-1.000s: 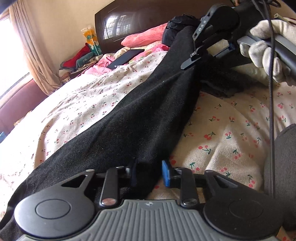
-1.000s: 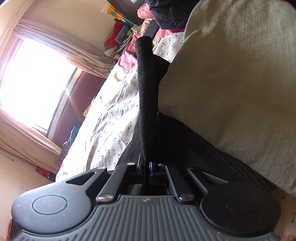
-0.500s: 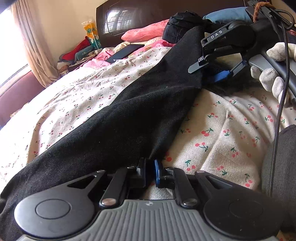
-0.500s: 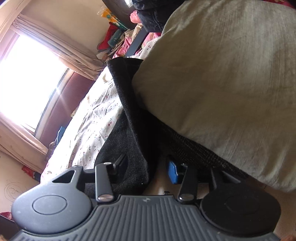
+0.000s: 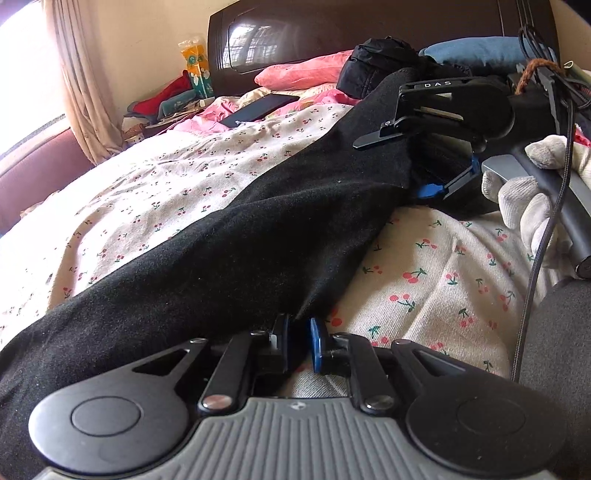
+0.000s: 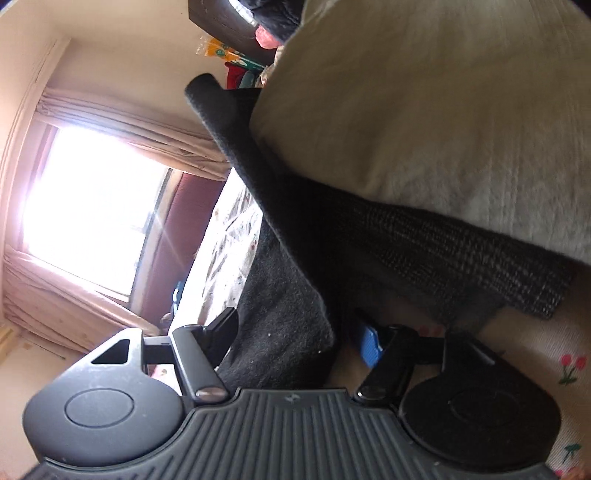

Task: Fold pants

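Note:
Black pants [image 5: 236, 243] lie stretched along the cherry-print bed sheet [image 5: 424, 280], from the near left to the far right. My left gripper [image 5: 298, 345] sits at the pants' near edge, its jaws nearly closed with a narrow gap; the cloth edge ends just in front of the tips. My right gripper [image 5: 413, 166] is open at the far end, jaws wide around the pants' edge. In the right wrist view the right gripper [image 6: 295, 328] is open with black cloth [image 6: 284, 332] lying loose between its fingers.
A grey-green cushion [image 6: 424, 110] on a dark woven pad [image 6: 461, 251] fills the right wrist view. At the headboard [image 5: 369, 33] lie a pink pillow [image 5: 303, 74], a black bag [image 5: 376, 62] and a dark tablet [image 5: 258, 110]. A curtained window stands at the left.
My right gripper opened wide and let go of the pants' edge. My left gripper closed to a narrow gap at the near edge. The pants settled flatter on the bed.

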The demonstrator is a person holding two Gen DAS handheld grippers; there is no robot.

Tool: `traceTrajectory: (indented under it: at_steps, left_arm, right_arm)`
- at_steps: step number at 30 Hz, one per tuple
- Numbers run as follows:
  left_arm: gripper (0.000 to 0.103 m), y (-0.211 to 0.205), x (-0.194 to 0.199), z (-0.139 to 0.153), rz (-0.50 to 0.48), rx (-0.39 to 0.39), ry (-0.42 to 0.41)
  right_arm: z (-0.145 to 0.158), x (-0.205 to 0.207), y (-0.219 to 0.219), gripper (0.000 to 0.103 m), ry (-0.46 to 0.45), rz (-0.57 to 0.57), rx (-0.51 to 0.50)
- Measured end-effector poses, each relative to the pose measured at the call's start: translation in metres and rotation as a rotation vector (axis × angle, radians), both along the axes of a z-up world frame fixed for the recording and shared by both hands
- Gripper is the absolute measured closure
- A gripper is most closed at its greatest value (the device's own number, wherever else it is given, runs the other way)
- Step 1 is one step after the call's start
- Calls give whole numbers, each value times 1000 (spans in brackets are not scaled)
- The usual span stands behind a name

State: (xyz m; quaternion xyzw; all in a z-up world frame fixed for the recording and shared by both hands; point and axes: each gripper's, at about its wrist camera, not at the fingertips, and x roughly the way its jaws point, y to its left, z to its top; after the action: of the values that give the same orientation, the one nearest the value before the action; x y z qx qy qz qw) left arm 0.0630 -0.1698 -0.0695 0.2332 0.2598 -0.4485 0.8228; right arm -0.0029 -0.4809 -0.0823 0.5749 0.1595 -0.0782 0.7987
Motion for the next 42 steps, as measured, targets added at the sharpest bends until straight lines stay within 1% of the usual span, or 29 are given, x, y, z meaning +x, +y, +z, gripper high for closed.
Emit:
traceTrajectory:
  at_steps: [1,2,4,5,6,8,10,11,13,16,18,19,20,21,22,23,24,25,26,28,29,30,33,35,37,38,40,41,42]
  left_arm:
    - [74,0,0,0,2,0,1]
    - [74,0,0,0,1,2,0]
    - [74,-1,-1,1,0,8,-3]
    - [74,-1,-1,2,1,9,-1]
    - [74,-2,-1,2,3,7,0]
    - [74,-2,-1,1,5,3,-2]
    - [74,-2,0,1,4,-6,1]
    - [74,-2,1,1,5,-12,4]
    - [74,-2,3,0,9,-25,20]
    - [72,-4,4,1,16,-26,16]
    - [72,-3,3,6,23,-47,6]
    - [72,-2,2,9,21,-65,2]
    - [72,-1,1,13,16,-80,-5]
    - [71,1,-1,17,14,-92,-22]
    - [69,1,-2,18,11,-95,-31]
    - [66,0,-1,17,6,-96,-29]
    - [64,-1,2,14,7,-86,-11]
    - [63,-4,6,8,15,-65,20]
    - [63,-6,9,4,22,-46,49]
    - [63,-3,9,1,21,-43,71]
    - [63,-1,8,3,14,-43,74]
    - [63,4,8,6,8,-51,78]
    - [63,20,14,18,24,-113,86]
    - [63,34,19,26,53,-142,96]
    - [63,57,21,35,99,-161,63]
    - [63,70,21,38,128,-160,38]
    - [63,103,23,41,196,-161,12]
    - [63,127,24,42,248,-164,8]
    - [63,150,24,42,303,-161,3]
  right_arm:
    - [-7,-2,-3,41,-11,-12,34]
    - [-11,2,-6,47,-17,-21,46]
    - [-23,15,-15,52,-47,-47,104]
    - [-27,20,-17,61,-58,-53,116]
    - [-28,25,-18,63,-57,-54,116]
    - [-19,26,-15,65,-61,-19,76]
    - [-8,21,-8,67,-98,24,29]
    - [-2,19,-5,68,-120,42,-18]
    - [1,30,-4,66,-77,38,-112]
    - [-14,62,-11,68,-51,51,-79]
    - [-8,77,-10,66,-64,69,-94]
    - [-3,81,-10,67,-50,64,-79]
    - [2,81,-10,80,-66,59,-63]
    - [11,75,-10,93,-112,51,-42]
    - [23,68,-10,95,-180,44,-38]
    - [35,58,-8,95,-236,20,-72]
    - [42,55,-6,95,-248,-3,-109]
    - [44,59,-6,95,-235,-2,-139]
    - [41,70,-6,95,-182,26,-166]
    - [34,96,-7,95,14,37,-159]
    - [35,94,-5,96,1,30,-147]
    - [45,89,-2,96,-43,13,-159]
    - [89,82,16,96,-118,-8,-262]
    - [123,91,44,96,-118,22,-410]
    - [154,104,96,96,-115,88,-623]
    - [165,111,117,96,-128,128,-696]
    - [171,127,179,96,-140,247,-882]
    - [174,134,205,96,-152,294,-937]
    - [169,137,243,96,-179,368,-1003]
